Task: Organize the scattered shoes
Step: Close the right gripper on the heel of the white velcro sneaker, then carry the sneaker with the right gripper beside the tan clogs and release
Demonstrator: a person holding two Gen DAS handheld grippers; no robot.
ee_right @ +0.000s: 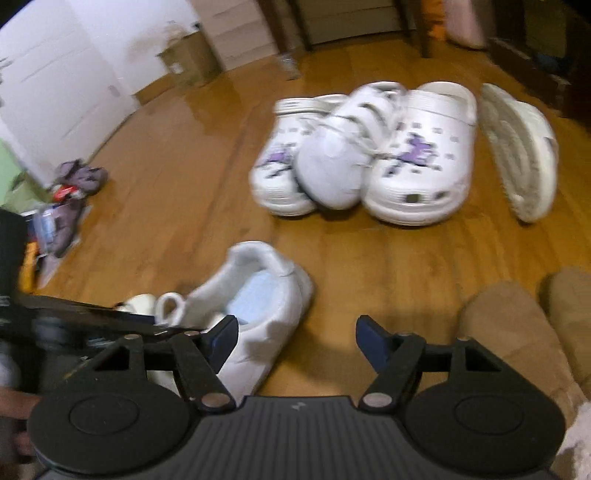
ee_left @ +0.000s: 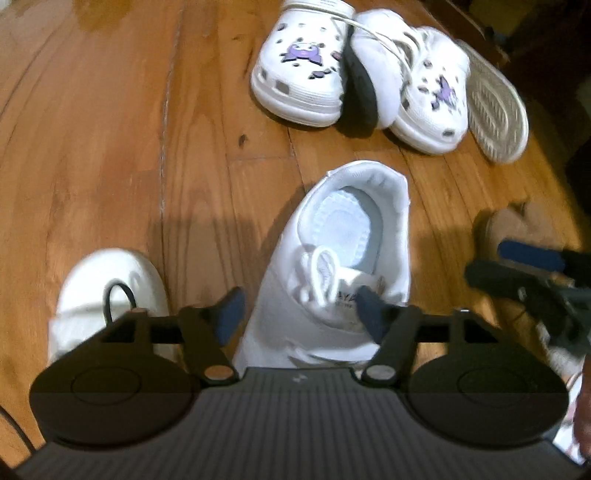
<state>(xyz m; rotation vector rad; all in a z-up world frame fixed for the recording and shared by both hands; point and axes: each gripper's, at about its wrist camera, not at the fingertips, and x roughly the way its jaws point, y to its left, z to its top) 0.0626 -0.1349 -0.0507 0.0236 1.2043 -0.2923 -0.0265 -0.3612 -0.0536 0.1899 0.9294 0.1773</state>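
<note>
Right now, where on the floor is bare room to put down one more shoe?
The wood floor is bare left of the clog pile, up to the clutter by the white wall. A free strip also runs between the pile and the near white sneaker. Crowded: around the pile, the upturned slipper and the tan slippers.

we see a glossy wooden floor (ee_right: 177, 177) of warm orange planks. at the far left a white door (ee_right: 55, 99) stands behind a heap of grey and purple clutter (ee_right: 70, 195). a cardboard box (ee_right: 188, 62) sits by the far wall, and dark wooden furniture legs (ee_right: 421, 26) rise beyond.
</note>
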